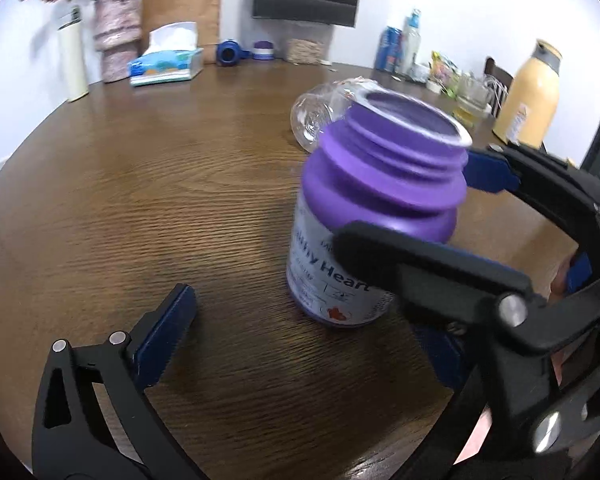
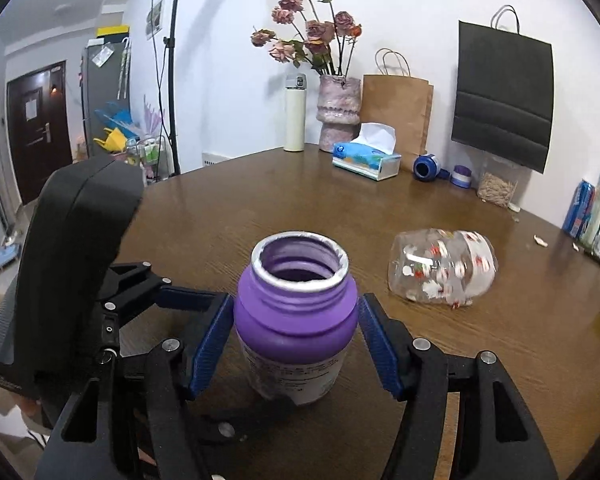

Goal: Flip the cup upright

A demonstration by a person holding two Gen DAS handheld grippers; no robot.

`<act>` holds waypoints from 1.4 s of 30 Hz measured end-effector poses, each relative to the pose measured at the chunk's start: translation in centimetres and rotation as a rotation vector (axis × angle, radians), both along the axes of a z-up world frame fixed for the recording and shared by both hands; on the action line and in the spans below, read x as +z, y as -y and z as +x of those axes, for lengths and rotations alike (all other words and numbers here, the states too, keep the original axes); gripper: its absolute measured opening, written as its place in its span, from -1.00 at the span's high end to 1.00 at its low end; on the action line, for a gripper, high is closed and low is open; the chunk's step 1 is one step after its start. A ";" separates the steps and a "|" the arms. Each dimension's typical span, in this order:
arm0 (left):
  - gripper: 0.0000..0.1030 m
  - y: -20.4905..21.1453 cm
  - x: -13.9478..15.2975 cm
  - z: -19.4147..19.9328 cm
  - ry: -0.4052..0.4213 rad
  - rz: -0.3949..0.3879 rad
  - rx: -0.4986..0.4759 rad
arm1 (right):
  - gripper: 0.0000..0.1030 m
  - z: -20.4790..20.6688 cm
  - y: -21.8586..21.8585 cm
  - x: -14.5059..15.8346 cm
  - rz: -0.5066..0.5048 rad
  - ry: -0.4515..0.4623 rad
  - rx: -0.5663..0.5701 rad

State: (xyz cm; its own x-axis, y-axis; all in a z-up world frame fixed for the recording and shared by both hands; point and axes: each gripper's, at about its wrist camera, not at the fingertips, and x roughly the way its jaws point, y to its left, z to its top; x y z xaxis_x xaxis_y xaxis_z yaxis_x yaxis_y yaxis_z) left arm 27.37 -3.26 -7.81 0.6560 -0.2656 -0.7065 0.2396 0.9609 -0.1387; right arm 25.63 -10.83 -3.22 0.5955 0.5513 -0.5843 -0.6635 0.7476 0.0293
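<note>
A purple plastic bottle-shaped cup (image 2: 296, 316) with a threaded neck and a silvery foil-edged open mouth stands upright on the round dark-brown wooden table (image 2: 260, 208), mouth facing up. Its white label shows the partly hidden words "…thy Heart" in purple letters above a small red shape; the finer print is too blurred to read.

The right gripper (image 2: 296, 344), black with blue ribbed pads, sits on either side of the cup's shoulder. Its left pad touches the purple wall; the right pad is just beside it, and contact there cannot be confirmed, so whether the cup is actually clamped cannot be told.

In the left wrist view, the left gripper (image 1: 300, 352) is spread wide, holding nothing. Its left blue pad (image 1: 164, 336) lies low over the table, apart from the cup; its other finger is largely hidden behind the right gripper's black arm.

Just beyond the cup, a clear plastic jar (image 2: 444, 272) with red-and-white printed figures lies on its side.

Along the far edge by the white wall are:
- a cream flask (image 2: 294, 114)
- a pink textured vase (image 2: 339, 114) of dried roses
- a blue patterned tissue box (image 2: 366, 160)
- a brown paper bag (image 2: 398, 114)
- a black paper bag (image 2: 502, 96)
- a blue round lid (image 2: 426, 168)
- a small purple-and-white cap (image 2: 461, 176)

A yellow insulated jug (image 1: 530, 96) stands at the right.
</note>
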 end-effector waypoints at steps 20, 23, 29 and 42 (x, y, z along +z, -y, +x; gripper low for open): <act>-1.00 -7.7 6.6 -6.1 0.260 -0.013 0.203 | -0.56 -3.5 8.5 3.8 -0.071 0.026 -0.255; -1.00 -7.7 7.7 -7.2 0.341 0.020 0.215 | -0.56 -4.4 10.3 4.1 -0.054 0.013 -0.305; -1.00 -7.9 8.5 -7.5 0.351 0.001 0.246 | -0.56 -5.2 11.0 4.5 -0.032 0.015 -0.320; -1.00 -4.6 7.5 -14.6 0.476 0.120 0.251 | -0.56 -8.7 11.5 5.0 0.072 0.035 -0.374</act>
